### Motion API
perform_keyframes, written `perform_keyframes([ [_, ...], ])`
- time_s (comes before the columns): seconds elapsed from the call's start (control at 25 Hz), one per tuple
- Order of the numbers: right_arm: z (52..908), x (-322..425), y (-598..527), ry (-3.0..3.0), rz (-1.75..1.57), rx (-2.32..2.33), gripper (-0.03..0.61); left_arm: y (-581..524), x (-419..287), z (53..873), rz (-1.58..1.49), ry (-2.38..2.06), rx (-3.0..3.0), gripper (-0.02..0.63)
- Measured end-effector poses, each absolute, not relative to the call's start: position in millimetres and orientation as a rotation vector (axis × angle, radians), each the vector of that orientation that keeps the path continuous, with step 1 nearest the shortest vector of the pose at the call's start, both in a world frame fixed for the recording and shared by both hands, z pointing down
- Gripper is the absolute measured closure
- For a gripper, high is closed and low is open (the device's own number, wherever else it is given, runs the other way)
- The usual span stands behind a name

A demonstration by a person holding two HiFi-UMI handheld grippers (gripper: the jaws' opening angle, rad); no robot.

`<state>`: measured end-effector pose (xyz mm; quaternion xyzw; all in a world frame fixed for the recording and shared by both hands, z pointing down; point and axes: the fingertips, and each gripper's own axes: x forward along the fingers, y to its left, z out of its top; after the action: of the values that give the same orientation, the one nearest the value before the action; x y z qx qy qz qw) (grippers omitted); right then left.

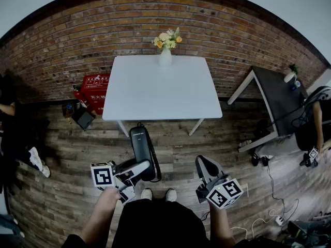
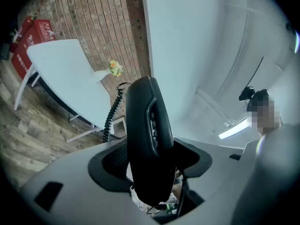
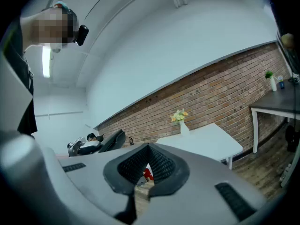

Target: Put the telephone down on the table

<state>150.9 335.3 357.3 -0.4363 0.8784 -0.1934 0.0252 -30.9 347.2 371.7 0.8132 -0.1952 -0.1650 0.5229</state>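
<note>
The left gripper (image 1: 138, 170) has its fingers clamped on the black telephone handset (image 1: 141, 144), well short of the white bench (image 1: 155, 92). I think this is the carrying step. Next, the handset must go over the bench and down. The right gripper (image 1: 206, 165) has its fingers together, holding nothing. Only the left gripper view shows the curly cord (image 2: 111, 116) clearly.

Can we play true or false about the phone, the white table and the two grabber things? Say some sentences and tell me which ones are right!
1. The left gripper holds the telephone between its fingers. True.
2. The telephone lies on the white table. False: it is held up in the air over the wooden floor, short of the table.
3. The right gripper carries something. False: its fingers are shut with nothing between them.
4. A vase with flowers stands on the white table. True.
5. The red box sits on the table. False: it is on the floor by the brick wall.
</note>
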Motion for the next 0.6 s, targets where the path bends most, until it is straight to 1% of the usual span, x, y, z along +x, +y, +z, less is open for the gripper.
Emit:
perform_keyframes([
  [0.6,364.0,110.5,341.3,2.704,-0.592,-1.409,0.557,352.5,-50.3,383.4,-0.386,-0.368,1.926,0.333],
])
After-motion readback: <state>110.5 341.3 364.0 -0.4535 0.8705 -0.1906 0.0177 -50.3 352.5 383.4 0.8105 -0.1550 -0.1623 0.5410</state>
